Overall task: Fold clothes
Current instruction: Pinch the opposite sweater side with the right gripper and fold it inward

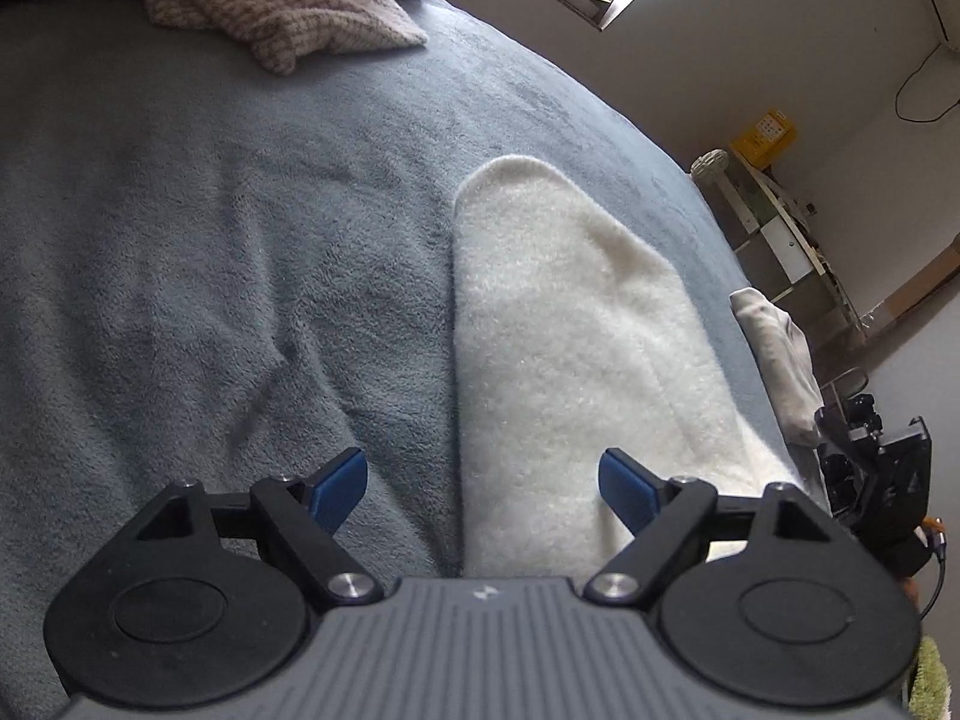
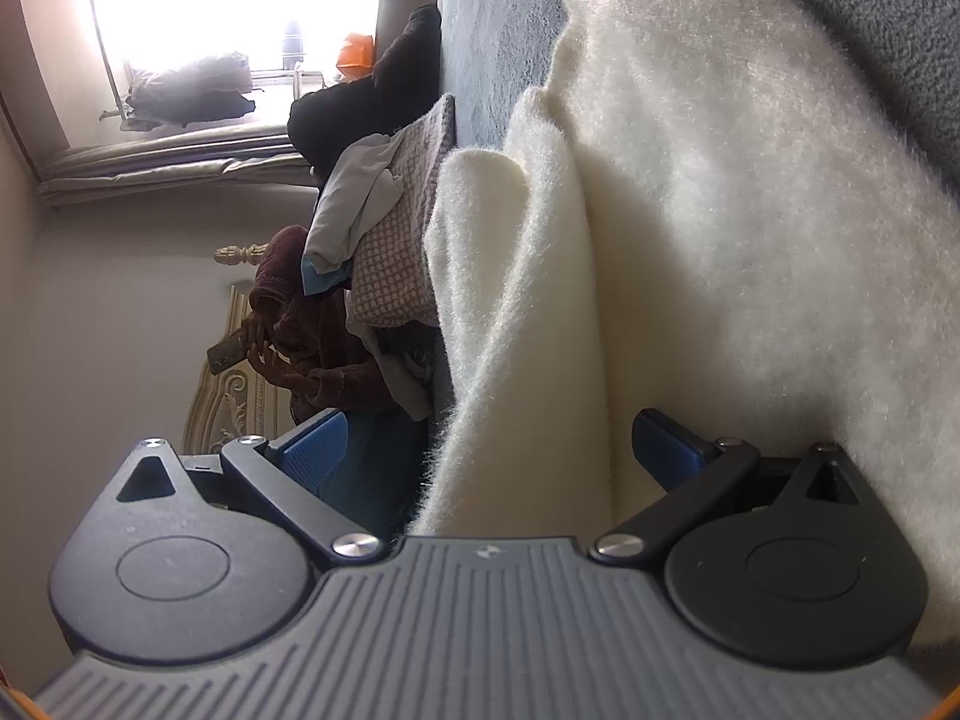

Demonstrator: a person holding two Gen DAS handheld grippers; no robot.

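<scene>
1. While my left gripper (image 1: 483, 483) hangs over the bed, its blue pads (image 1: 339, 486) stand wide apart with nothing clamped between them.
2. The white fleece garment (image 1: 558, 348) lies flat on the grey-blue blanket (image 1: 210, 240), running from the lower middle of the left wrist view up to a rounded end at centre frame; its left edge sits between my left pads.
3. At the upper left of that view a checked pink-and-cream garment (image 1: 282, 6) lies crumpled on the blanket, well apart from the fleece.
4. My right gripper (image 2: 486, 450) is turned on its side, its pads spread apart, and a folded edge of the white fleece (image 2: 660, 210) passes between them; I cannot tell whether either pad touches it.
5. At the left middle of the right wrist view, another person's hands (image 2: 270, 354) hold a phone beside a pile of clothes (image 2: 384, 228).
</scene>
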